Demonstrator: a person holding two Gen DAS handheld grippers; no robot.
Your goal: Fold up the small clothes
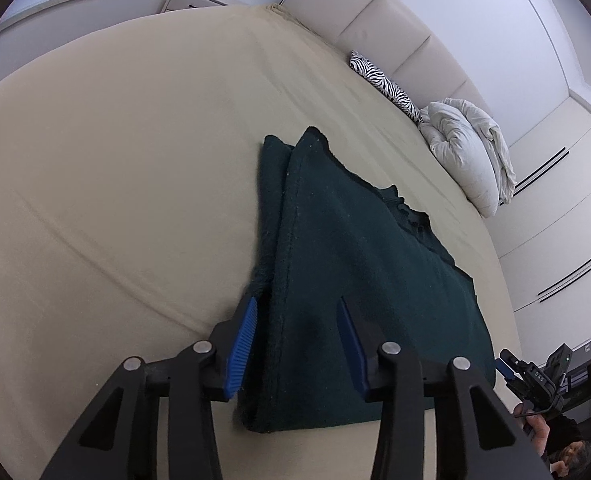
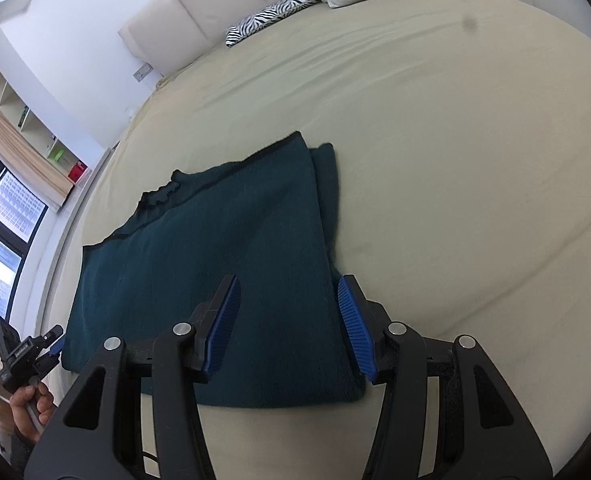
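Observation:
A dark green knitted garment (image 1: 351, 280) lies folded flat on the beige bed sheet (image 1: 115, 160), its folded side edges turned inward. In the left wrist view my left gripper (image 1: 297, 312) hovers over the garment's left edge, jaws apart, blue pads touching nothing. In the right wrist view the same garment (image 2: 223, 248) lies below my right gripper (image 2: 289, 294), which is open above the garment's right edge with nothing gripped. The right gripper (image 1: 535, 380) shows at the lower right of the left wrist view, and the left gripper (image 2: 27, 352) with a hand at the lower left of the right wrist view.
A zebra-print cushion (image 1: 383, 84) and a bundled white duvet (image 1: 467, 152) lie by the padded headboard (image 1: 375, 20). Beige sheet stretches wide around the garment. A window (image 2: 3, 216) and shelving (image 2: 35, 120) stand beyond the bed's left side.

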